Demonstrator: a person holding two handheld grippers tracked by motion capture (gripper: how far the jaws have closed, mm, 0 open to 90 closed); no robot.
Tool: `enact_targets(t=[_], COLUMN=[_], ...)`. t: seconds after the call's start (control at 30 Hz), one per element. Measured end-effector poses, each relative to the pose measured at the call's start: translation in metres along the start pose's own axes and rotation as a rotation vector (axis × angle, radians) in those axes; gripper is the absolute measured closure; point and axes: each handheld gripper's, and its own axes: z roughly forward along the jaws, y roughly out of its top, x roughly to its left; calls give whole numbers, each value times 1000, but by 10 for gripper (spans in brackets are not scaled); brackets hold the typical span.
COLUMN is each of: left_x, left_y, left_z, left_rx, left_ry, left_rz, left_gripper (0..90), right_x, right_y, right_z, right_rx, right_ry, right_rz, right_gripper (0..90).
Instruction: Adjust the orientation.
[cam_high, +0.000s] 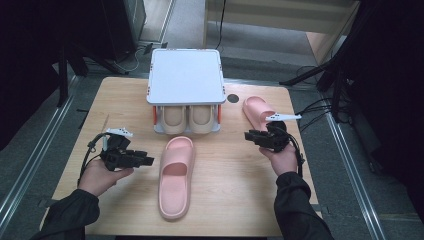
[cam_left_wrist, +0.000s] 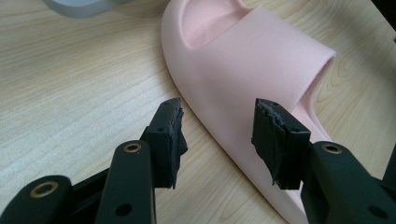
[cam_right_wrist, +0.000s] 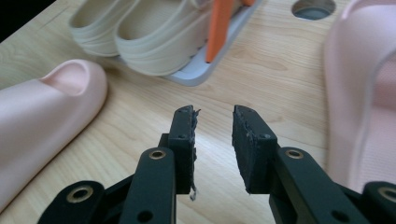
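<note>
One slipper (cam_high: 176, 177) lies between the two grippers (left (cam_high: 146, 160), right (cam_high: 248, 135)), another slipper (cam_high: 258, 112) behind the right, the rack (cam_high: 185, 77) beyond both.

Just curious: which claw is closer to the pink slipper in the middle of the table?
Left. The left claw is just beside the middle slipper; the right claw sits farther off.

I am working at a light wooden table (cam_high: 235, 200) with a round hole (cam_high: 233, 98) near its far edge. A small grey rack (cam_high: 185, 80) is standing at the back, beige slippers (cam_high: 187, 118) tucked under its top. One pink slipper (cam_high: 176, 176) is lying mid-table, another pink slipper (cam_high: 257, 111) right of the rack.
</note>
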Motion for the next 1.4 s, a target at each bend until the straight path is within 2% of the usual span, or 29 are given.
enact_targets(t=[0.13, 0.33, 0.47, 0.6, 0.87, 1.0, 1.1, 1.3, 1.4], left_x=[1, 2, 2, 1, 1, 2, 1, 1, 1], left_y=[-2, -6, -9, -13, -19, -21, -23, -24, -24], left_z=[-3, -6, -8, -11, -14, -14, -15, -15, -15], left_rx=[-6, -5, -7, -15, -14, -14, -16, -14, -14], left_ry=[1, 6, 6, 9, 14, 21, 22, 26, 28], left_rz=[-10, -16, -16, -15, -26, -29, -33, -30, -30], left_gripper=[522, 515, 513, 508, 501, 499, 496, 491, 490], right_x=[-18, -41, -54, -62, -75, -80, -83, -80, -79], right_y=[-1, 2, 2, 5, 10, 11, 11, 15, 16], right_z=[1, -2, 0, 2, 11, 21, 28, 43, 48], right_rx=[16, -3, -4, -20, -23, -8, 12, 43, 39], right_ry=[-27, -56, -72, -97, -133, -157, -155, -179, -196], right_rz=[21, 54, 89, 93, 103, 114, 129, 93, 62], right_gripper=[713, 700, 689, 644, 625, 618, 617, 618, 664])
